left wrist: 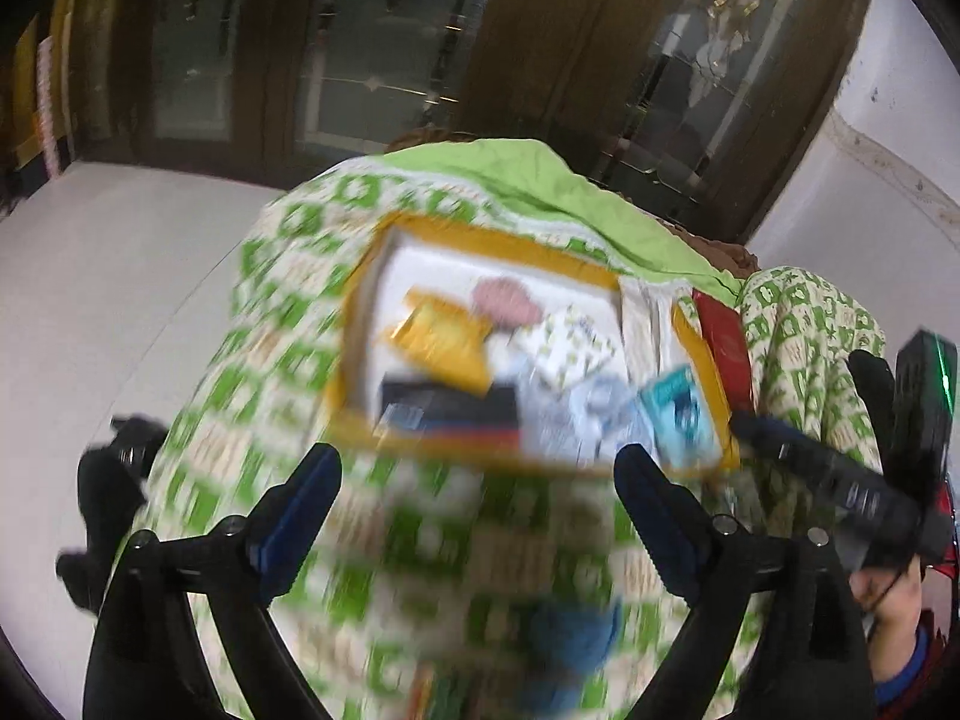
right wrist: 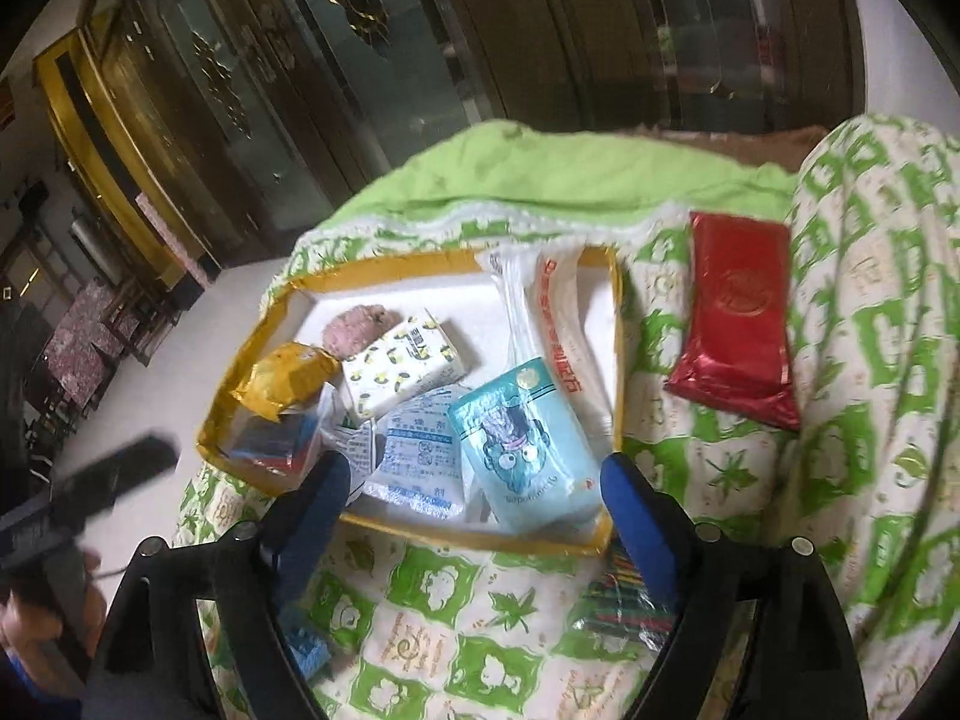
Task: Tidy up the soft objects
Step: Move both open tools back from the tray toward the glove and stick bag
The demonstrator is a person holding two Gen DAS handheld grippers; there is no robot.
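While both my jaws stand apart and empty, the yellow tray (right wrist: 609, 324) of soft packets lies at twelve o'clock, the teal packet (right wrist: 528, 450) nearest my right gripper (right wrist: 474, 492).

Green-patterned quilt (right wrist: 456, 600), dark wooden glass-fronted cabinet (right wrist: 372, 60), pale floor (left wrist: 108, 252)

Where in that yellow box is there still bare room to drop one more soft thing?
The box is bare at its far middle, beyond the pink ball and patterned pack, left of the white bag. The near half is crowded with overlapping packets, among them the blue pack.
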